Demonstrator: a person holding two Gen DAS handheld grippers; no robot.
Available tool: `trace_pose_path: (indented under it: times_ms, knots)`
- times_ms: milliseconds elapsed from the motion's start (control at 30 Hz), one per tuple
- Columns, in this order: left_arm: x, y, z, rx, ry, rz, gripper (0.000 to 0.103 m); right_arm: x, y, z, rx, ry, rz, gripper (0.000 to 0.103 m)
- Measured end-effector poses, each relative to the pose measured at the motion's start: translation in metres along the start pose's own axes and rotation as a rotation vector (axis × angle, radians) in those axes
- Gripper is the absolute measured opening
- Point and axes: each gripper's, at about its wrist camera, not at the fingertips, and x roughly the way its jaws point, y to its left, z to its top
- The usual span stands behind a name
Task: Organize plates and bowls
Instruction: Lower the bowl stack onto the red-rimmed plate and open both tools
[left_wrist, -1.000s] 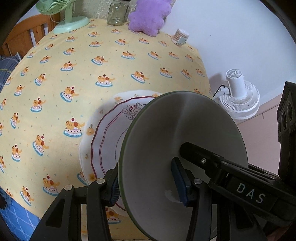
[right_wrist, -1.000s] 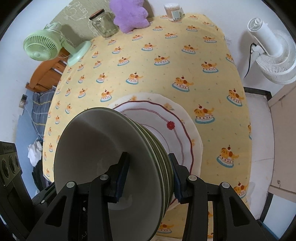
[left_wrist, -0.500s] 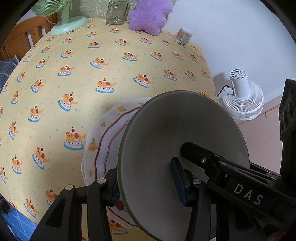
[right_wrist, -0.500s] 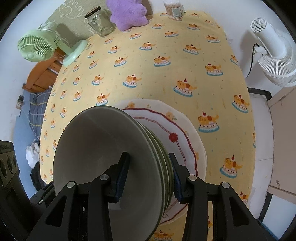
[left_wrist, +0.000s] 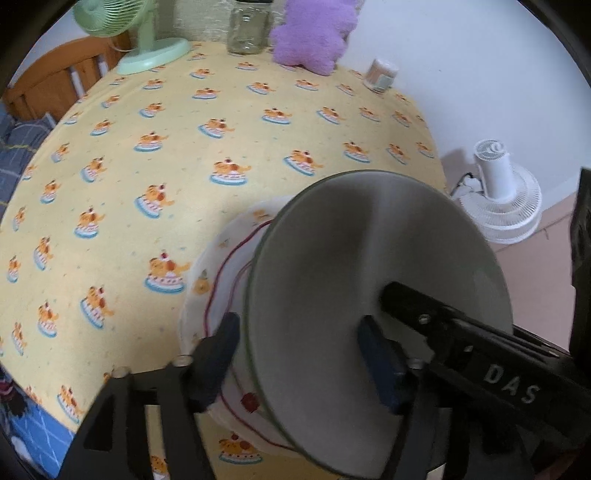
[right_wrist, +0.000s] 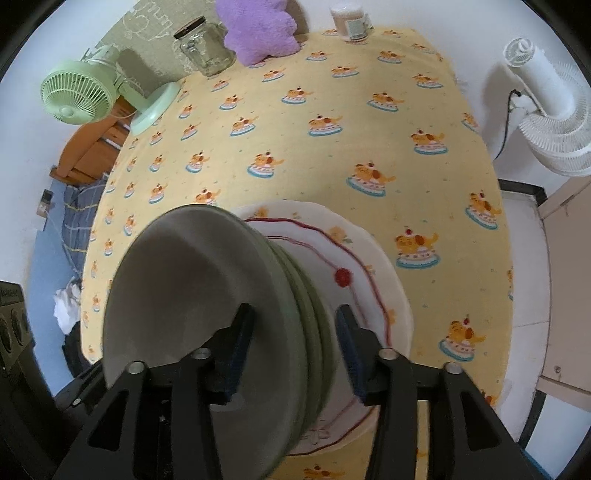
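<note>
A nested stack of several grey-green bowls (left_wrist: 369, 240) (right_wrist: 192, 277) sits over a white scalloped plate (left_wrist: 218, 266) (right_wrist: 354, 243) with a red line, near the table's front edge. Whether the stack touches the plate I cannot tell. My left gripper (left_wrist: 299, 332) straddles the stack's rim, one pad inside the top bowl, one outside. Its jaws are opening and the pads stand off the bowls. My right gripper (right_wrist: 293, 321) straddles the opposite rim the same way, jaws opening, with gaps at both pads. Its black body (left_wrist: 480, 369) shows in the left wrist view.
The table wears a yellow cloth (left_wrist: 147, 166) with a cake-and-dog print. Along its far edge stand a green desk fan (right_wrist: 77, 92), a glass jar (right_wrist: 207, 48), a purple plush (right_wrist: 258, 29) and a small tub (right_wrist: 351, 22). A white floor fan (right_wrist: 546, 103) stands to the right.
Both grippers' jaws have spread apart and come off the bowl stack they were clamped on. The stack now sits lower over the plate.
</note>
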Motion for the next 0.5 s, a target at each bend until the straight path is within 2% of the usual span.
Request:
trace_pose_path:
  times_ms: [33, 133, 200, 333, 500]
  knots:
    - [-0.002, 0.0, -0.001, -0.003, -0.009, 0.007, 0.078, -0.002, -0.003, -0.001, 0.008, -0.011, -0.007, 0.074]
    - [-0.011, -0.004, -0.005, 0.019, -0.037, 0.029, 0.082, -0.011, -0.007, -0.006, 0.008, -0.042, -0.017, 0.079]
    - [-0.016, -0.005, -0.006, 0.032, -0.053, 0.03, 0.087, -0.02, -0.006, -0.008, 0.001, -0.065, -0.024, 0.08]
    - [-0.035, -0.005, -0.01, 0.082, -0.101, 0.024, 0.09, -0.04, 0.003, -0.016, -0.037, -0.134, -0.063, 0.08]
    - [-0.066, 0.006, -0.009, 0.141, -0.205, 0.008, 0.094, -0.07, 0.019, -0.027, -0.017, -0.258, -0.139, 0.08]
